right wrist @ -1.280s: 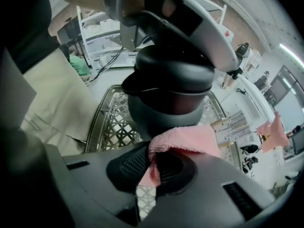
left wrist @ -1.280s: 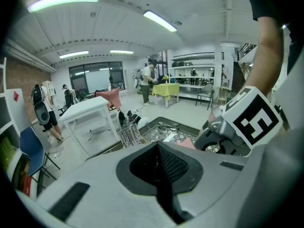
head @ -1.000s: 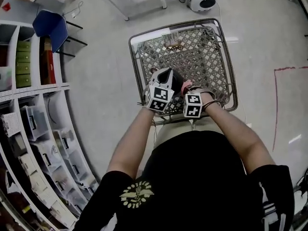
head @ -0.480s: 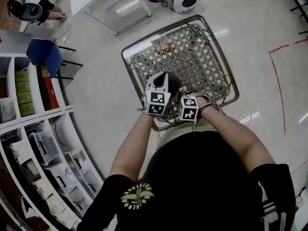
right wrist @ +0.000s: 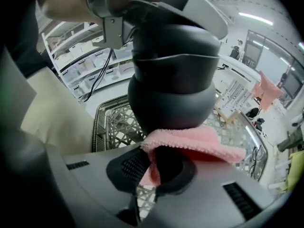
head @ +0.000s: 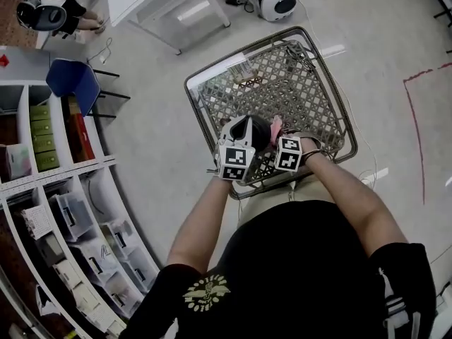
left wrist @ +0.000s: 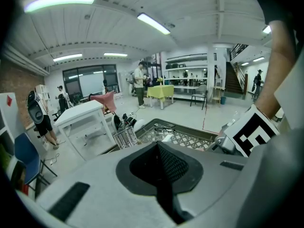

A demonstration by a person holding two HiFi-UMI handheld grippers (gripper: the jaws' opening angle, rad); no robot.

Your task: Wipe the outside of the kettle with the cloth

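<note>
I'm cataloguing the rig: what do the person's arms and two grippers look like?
Both the left gripper and right gripper have grey shells, black textured jaw pads and a white cube of black square markers. The arms are bare below short black sleeves; a thin band circles the right wrist.

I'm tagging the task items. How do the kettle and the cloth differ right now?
The kettle is dark grey, rounded and rigid; the cloth is pink, soft and folded. The kettle is far bigger than the cloth. The left hand-held gripper holds the kettle from above, while the right hand-held gripper grips the cloth, which lies against the kettle's lower side. Both are off the wire basket and touch each other.
</note>
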